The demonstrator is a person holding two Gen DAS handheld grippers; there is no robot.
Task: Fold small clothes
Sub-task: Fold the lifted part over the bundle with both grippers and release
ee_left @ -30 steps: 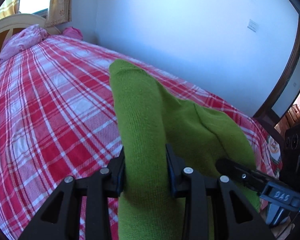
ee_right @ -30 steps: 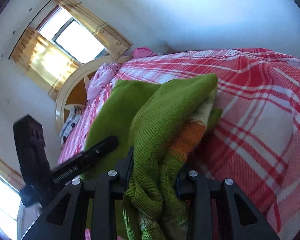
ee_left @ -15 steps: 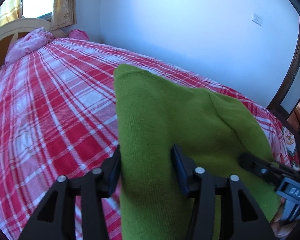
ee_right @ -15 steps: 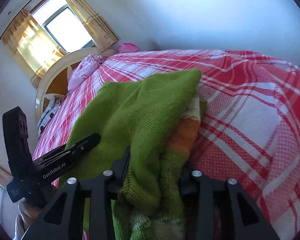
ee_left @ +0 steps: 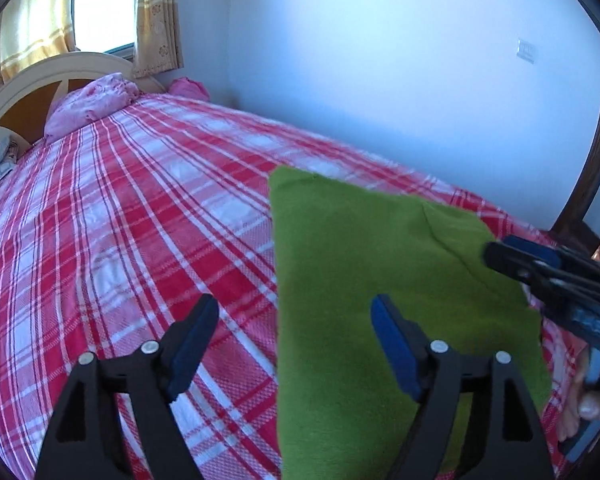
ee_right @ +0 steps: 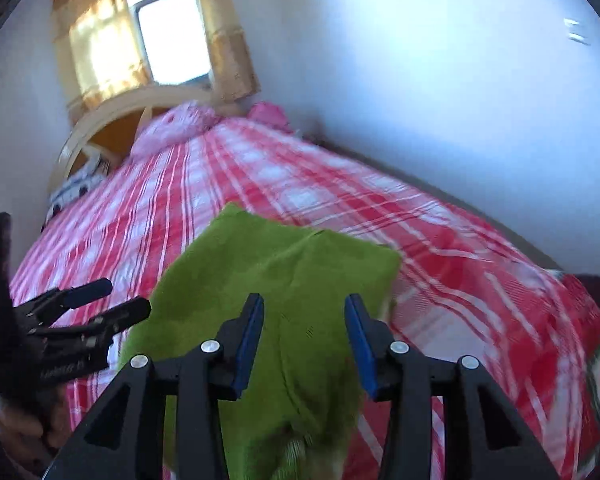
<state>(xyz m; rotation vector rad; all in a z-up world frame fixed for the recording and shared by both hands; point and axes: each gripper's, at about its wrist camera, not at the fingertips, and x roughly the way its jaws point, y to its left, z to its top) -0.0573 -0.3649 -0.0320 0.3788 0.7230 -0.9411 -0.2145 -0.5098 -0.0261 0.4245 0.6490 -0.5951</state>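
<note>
Left gripper (ee_left: 294,334) first: its jaws stand wide apart with nothing between them, the left blue pad over bare bedspread, the right one over green cloth. Right gripper (ee_right: 304,338) next: its jaws are parted too, both blue pads hovering above the same cloth, gripping nothing.

Below them lies the green knitted garment (ee_left: 380,300), folded flat into a rough rectangle on the near right part of the bed (ee_left: 120,220). Its far corner points toward the wall, and a crease runs across its right half. In the right wrist view a paler striped edge peeks out at the near end, blurred.

The left wrist view catches the other gripper at the garment's right edge; the right wrist view shows its partner off to the left, over the red-and-white plaid.

Farther out: a pink pillow (ee_left: 88,106) at the far left end, against a cream headboard (ee_left: 32,80). Above that, a window (ee_right: 172,36) with yellow curtains (ee_right: 96,48), and a pale wall along the right.
</note>
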